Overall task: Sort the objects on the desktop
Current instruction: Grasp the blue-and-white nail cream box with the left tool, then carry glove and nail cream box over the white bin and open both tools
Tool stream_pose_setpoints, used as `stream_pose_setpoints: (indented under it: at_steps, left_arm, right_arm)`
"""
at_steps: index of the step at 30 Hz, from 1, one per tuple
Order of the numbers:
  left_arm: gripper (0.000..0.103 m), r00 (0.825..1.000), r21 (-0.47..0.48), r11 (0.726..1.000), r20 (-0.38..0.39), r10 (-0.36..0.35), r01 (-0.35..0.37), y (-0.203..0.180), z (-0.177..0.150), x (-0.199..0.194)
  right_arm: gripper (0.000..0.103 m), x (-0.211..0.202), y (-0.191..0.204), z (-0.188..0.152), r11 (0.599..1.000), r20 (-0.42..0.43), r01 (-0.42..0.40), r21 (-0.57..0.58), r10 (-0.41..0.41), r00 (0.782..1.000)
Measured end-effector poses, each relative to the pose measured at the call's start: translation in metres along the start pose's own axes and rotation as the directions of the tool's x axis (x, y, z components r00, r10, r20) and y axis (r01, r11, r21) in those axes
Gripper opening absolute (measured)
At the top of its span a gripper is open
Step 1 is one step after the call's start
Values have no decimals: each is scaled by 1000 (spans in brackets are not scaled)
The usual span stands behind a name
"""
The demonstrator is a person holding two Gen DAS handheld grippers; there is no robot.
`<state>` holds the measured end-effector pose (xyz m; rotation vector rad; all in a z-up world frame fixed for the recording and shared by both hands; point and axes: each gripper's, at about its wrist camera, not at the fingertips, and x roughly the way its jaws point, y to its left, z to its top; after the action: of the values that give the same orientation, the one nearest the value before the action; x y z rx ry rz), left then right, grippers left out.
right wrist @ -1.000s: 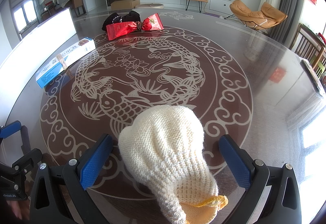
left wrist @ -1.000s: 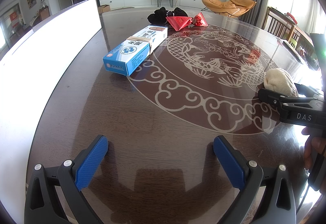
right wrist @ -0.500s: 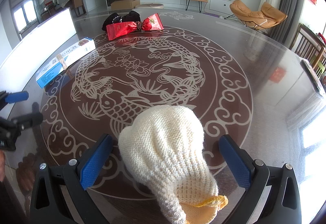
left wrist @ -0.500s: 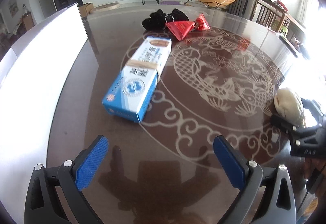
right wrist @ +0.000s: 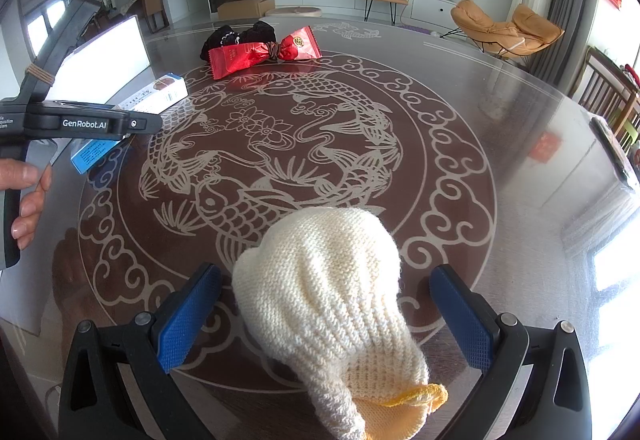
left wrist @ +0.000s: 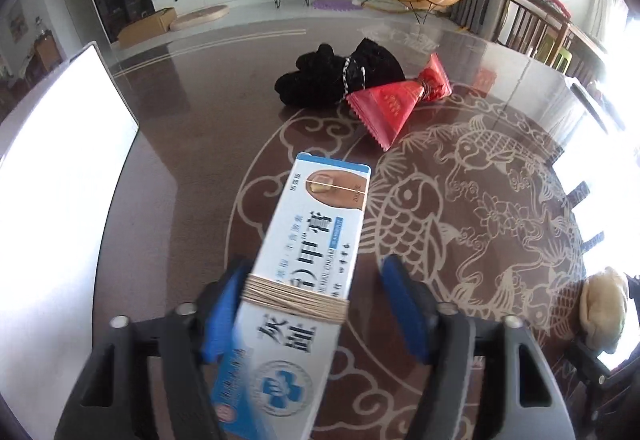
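Note:
A long blue-and-white box (left wrist: 316, 232) with a rubber band round it lies on the dark table (left wrist: 180, 160). My left gripper (left wrist: 312, 268) straddles its near half and its jaws are closing. The left pad sits against the box, while a gap still shows at the right pad (left wrist: 400, 304). A cream knitted glove (right wrist: 324, 288) lies between the fingers of my right gripper (right wrist: 326, 272), which stands open with space on both sides. In the right wrist view the box (right wrist: 160, 96) is partly hidden behind the left tool's black body (right wrist: 80, 124), held by a hand (right wrist: 28, 196).
At the far side of the table a black fabric bundle (left wrist: 332, 76) lies against a red foil packet (left wrist: 392, 104). A bright white panel (left wrist: 52, 180) runs along the table's left edge. Chairs stand beyond the right rim.
My left gripper has travelled forward to the box and its jaws have narrowed around it. The right gripper and the cream glove have stayed where they were.

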<state>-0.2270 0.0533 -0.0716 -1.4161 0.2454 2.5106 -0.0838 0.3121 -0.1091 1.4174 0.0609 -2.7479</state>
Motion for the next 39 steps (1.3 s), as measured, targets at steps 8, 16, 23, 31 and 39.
stream_pose_setpoints:
  at_steps: [8,16,23,31,39]
  left_arm:
    - [43,997,-42,999,70,21,-18,6,-60,-73]
    - [43,986,-78,996,167,-24,37,16,-113,-137]
    - [43,962,-173,979,269,-55,104,52,-127,-197]
    - [43,944,-383,924,312,108,21,189,-132,-259]
    - [43,970,-549,824,91,227,-141,316,-157,-218]
  right_arm:
    - [103,0,-4,4,996,-50,-72,-57,69,996]
    - [50,-9,-7,20,959,-142,-239,-155,217,966]
    - [47,-47,24,48,952,-72,-211,-220,200,977]
    - [47,-97,174,142,847,32,-416,-332,450,892]
    - [47,-78,372,172,686,-83,-608,-398,634,769]
